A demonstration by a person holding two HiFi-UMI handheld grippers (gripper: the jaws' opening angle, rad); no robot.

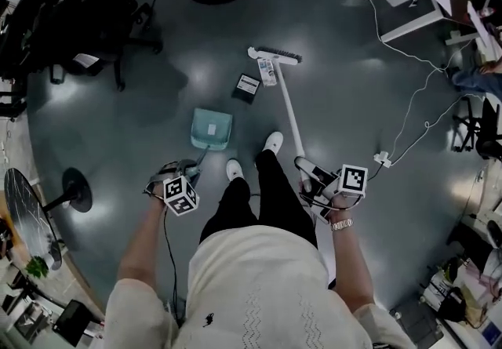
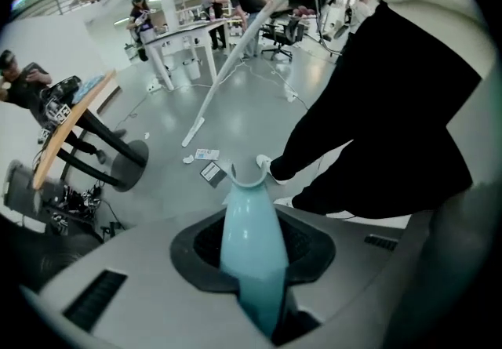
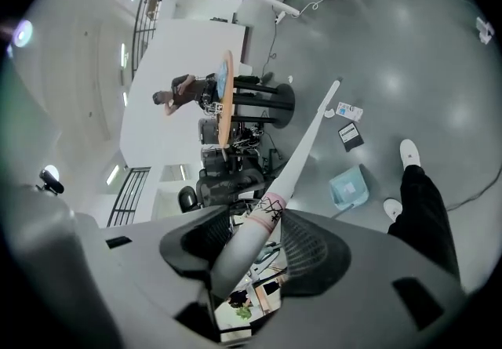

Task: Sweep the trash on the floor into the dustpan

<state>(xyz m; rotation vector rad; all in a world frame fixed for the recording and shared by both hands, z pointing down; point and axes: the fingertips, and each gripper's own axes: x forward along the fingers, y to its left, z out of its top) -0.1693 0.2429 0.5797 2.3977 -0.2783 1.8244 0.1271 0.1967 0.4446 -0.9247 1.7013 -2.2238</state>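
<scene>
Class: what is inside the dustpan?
Nothing shows inside the dustpan: its tray looks bare. The black packet and white packet lie on the floor outside it, near the broom head. The floor beneath it is covered.

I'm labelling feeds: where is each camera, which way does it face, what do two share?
Head view: on the head, facing down; arms, legs, left gripper, right gripper.
Left gripper view: on that gripper, along the dustpan handle; a leg shows.
Right gripper view: on that gripper, along the broom handle; a leg shows.
All share the trash.
</scene>
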